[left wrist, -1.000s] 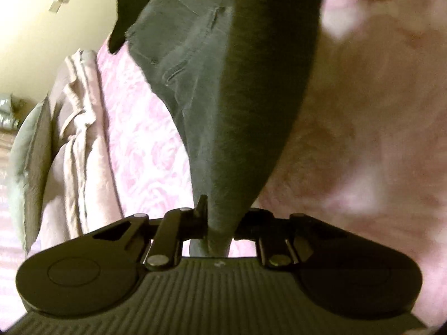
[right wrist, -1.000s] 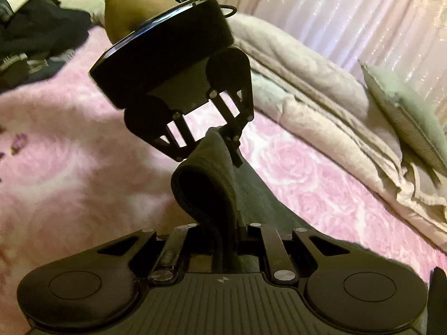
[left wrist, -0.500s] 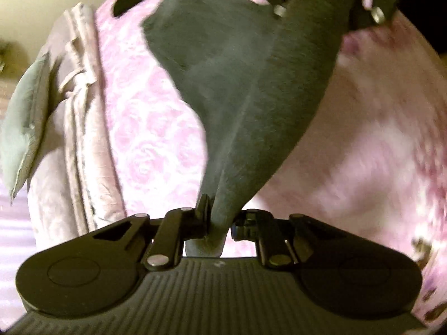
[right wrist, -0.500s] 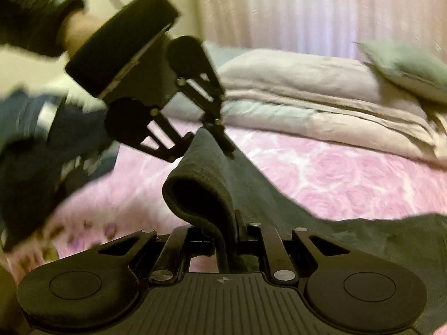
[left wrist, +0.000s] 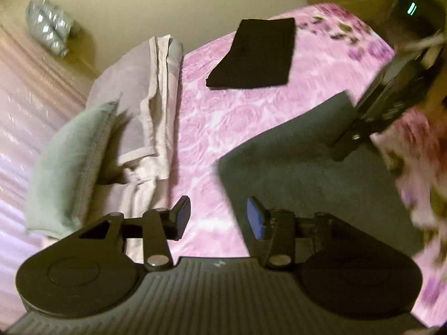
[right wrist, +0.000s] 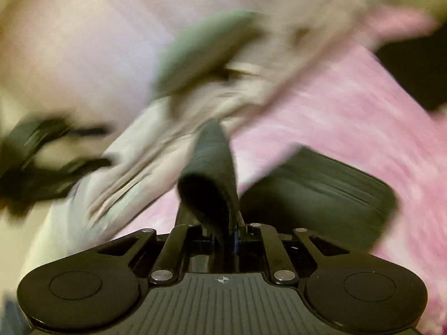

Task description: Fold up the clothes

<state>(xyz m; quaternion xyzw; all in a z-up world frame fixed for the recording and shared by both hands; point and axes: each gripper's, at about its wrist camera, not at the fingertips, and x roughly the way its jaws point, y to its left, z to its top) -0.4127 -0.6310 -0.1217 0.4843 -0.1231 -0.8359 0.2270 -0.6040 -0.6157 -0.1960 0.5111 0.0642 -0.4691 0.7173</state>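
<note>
The dark grey garment (left wrist: 313,173) lies spread on the pink floral bedspread (left wrist: 232,117). My left gripper (left wrist: 218,217) is open and empty just above the garment's near left corner, its blue pads showing. My right gripper (right wrist: 223,237) is shut on a fold of the grey garment (right wrist: 212,167), which rises in a loop between its fingers. The right wrist view is heavily blurred. The right gripper's body also shows in the left wrist view (left wrist: 385,106) at the garment's far right edge. A folded black garment (left wrist: 257,53) lies further up the bed.
A folded pale duvet (left wrist: 148,111) and a grey-green pillow (left wrist: 69,167) lie along the bed's left side. A curtain (left wrist: 25,106) hangs behind them. A silver bundle (left wrist: 50,28) sits on the floor by the wall. The bed's far edge lies beyond the black garment.
My left gripper has opened and let go of the grey garment, which now lies flat on the bed. My right gripper still holds its fold and is swinging fast.
</note>
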